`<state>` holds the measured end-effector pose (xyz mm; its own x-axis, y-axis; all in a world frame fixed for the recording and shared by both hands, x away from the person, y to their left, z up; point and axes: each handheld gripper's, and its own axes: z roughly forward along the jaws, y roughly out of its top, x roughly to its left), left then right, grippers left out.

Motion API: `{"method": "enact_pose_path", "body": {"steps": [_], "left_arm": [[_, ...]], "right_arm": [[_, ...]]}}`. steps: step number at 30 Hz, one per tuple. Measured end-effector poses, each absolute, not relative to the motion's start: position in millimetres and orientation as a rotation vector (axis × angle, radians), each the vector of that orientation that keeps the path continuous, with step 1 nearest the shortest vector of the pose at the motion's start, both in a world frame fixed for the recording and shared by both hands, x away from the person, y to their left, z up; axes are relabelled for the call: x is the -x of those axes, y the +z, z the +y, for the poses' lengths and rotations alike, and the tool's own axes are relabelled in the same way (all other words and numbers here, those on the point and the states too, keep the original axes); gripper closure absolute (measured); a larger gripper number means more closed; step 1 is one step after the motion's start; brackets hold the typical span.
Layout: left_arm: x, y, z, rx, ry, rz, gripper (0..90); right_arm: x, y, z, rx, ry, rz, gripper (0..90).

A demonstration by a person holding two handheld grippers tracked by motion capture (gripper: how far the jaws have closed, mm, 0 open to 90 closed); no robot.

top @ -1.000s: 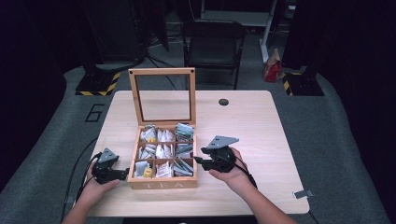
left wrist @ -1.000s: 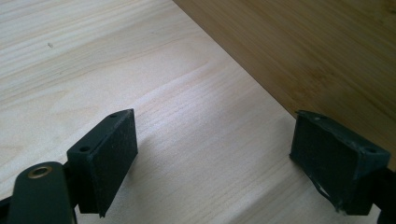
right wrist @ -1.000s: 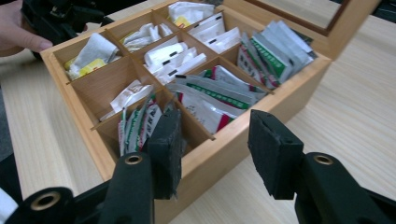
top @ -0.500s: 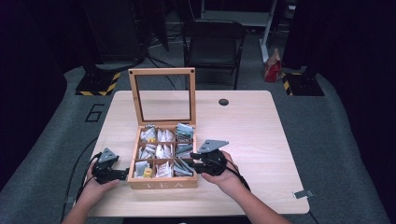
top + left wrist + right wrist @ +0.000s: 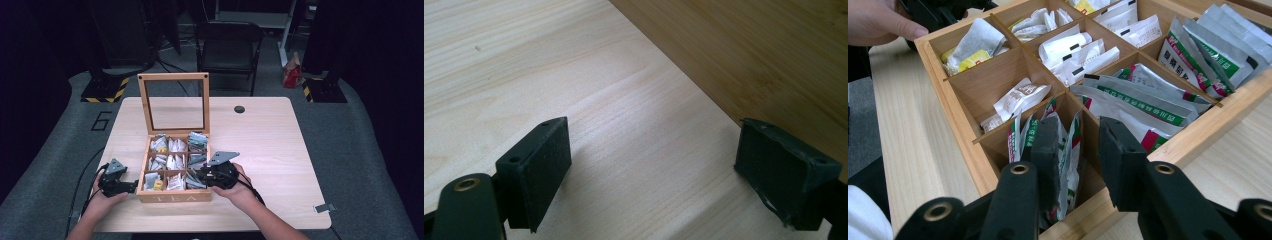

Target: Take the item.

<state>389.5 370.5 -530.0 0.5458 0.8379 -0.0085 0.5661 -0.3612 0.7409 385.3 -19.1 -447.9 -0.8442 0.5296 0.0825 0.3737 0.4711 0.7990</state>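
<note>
Tea box [image 5: 172, 196], lid up, mid-table; right gripper [image 5: 1075, 145] dipped into its near right compartment, jaws part-spread astride upright sachets [image 5: 1066, 150], not pinching; left gripper [image 5: 649, 165] spread, empty, on table beside box's left wall; right is nearer.

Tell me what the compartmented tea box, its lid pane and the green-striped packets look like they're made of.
Compartmented tea box: light wood, possibly bamboo, going by the fine straight grain; smooth matte finish. Lid pane: clear glass or plastic, since the table shows through it; which one, I cannot tell. Green-striped silver packets: probably foil or metallised film, shiny with crinkled highlights.
</note>
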Motion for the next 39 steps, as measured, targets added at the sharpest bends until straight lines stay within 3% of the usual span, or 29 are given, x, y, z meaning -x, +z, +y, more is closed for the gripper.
{"method": "enact_pose_path", "body": {"steps": [39], "left_arm": [[-389,-530,370,-2.072,0.491,1.127,14.2]], "right_arm": [[-392,-466,-6,-0.796,1.251,2.635,84.0]]}}
